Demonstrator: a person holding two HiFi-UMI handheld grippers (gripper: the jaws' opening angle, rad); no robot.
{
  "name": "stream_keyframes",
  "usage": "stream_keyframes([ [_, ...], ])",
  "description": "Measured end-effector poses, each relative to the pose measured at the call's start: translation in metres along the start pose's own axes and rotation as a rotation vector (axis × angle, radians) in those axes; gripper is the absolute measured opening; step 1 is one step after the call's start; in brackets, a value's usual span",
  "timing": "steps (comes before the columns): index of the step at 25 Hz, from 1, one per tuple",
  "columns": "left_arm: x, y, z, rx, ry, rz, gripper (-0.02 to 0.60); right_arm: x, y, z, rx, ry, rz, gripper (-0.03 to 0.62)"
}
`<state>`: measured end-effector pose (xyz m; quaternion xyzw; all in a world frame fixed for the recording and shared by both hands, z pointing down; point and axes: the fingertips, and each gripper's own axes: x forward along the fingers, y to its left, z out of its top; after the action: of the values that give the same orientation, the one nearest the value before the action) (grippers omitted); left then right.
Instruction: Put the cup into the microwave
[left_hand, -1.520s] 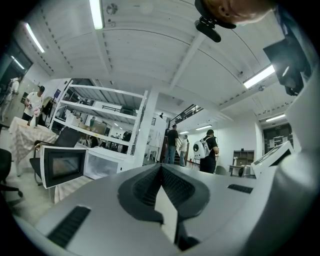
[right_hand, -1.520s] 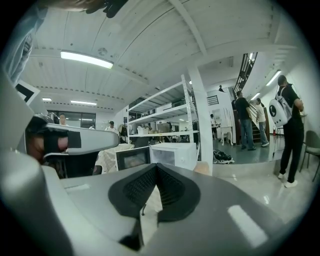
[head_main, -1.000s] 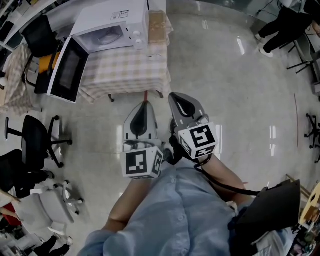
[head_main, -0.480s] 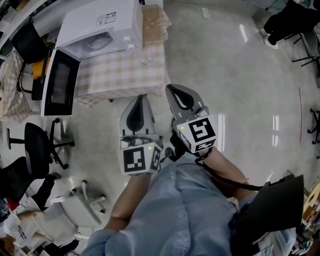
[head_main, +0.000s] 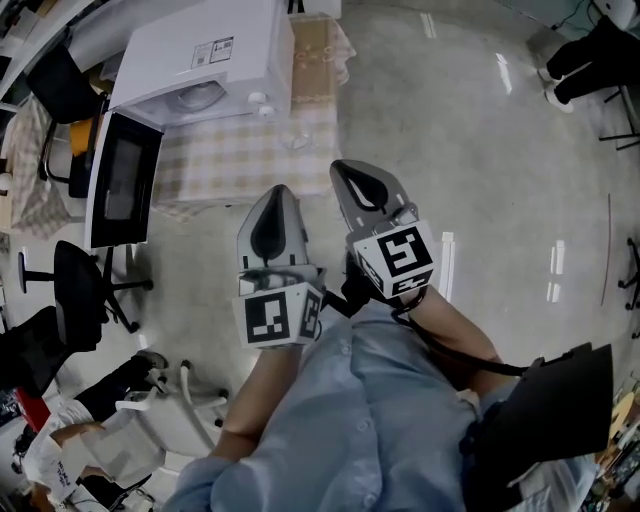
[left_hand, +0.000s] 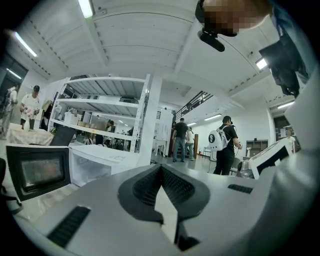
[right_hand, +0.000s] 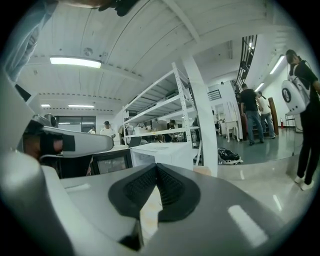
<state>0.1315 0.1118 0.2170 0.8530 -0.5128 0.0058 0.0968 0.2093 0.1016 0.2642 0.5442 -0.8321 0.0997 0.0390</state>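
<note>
Cup (head_main: 297, 140): small, clear, on checked desk (head_main: 240, 165) by front right corner of microwave (head_main: 200, 55), door (head_main: 122, 180) swung open. Left hand-held gripper (head_main: 279, 190) and right hand-held gripper (head_main: 342, 167) both closed, empty, near desk edge.

A polished pale floor (head_main: 480, 130) throws back streaks of ceiling light across a large workshop hall. In the head view a table (head_main: 240, 165) under a checked cloth stands at eleven o'clock, and a black office chair (head_main: 80, 290) sits at nine o'clock. In the left gripper view a white shelving rack (left_hand: 100, 107) rises at ten o'clock beside a white pillar (left_hand: 154, 115), under a ribbed white ceiling (left_hand: 150, 45). A group of people (left_hand: 180, 140) stands on the far floor near three o'clock, one of them wearing a white backpack (left_hand: 216, 140). In the right gripper view a strip light (right_hand: 75, 61) glows at ten o'clock and a dark staircase (right_hand: 248, 50) climbs at one o'clock.
</note>
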Motion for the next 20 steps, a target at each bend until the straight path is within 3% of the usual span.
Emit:
stream_keyframes([
  [10, 0.019, 0.018, -0.002, -0.014, -0.054, 0.062, 0.008, 0.033, -0.013, -0.004, -0.050, 0.000, 0.059, 0.000],
  [20, 0.045, 0.060, -0.065, -0.059, -0.049, 0.086, 0.008, 0.071, -0.020, -0.080, -0.054, 0.053, 0.072, 0.000],
])
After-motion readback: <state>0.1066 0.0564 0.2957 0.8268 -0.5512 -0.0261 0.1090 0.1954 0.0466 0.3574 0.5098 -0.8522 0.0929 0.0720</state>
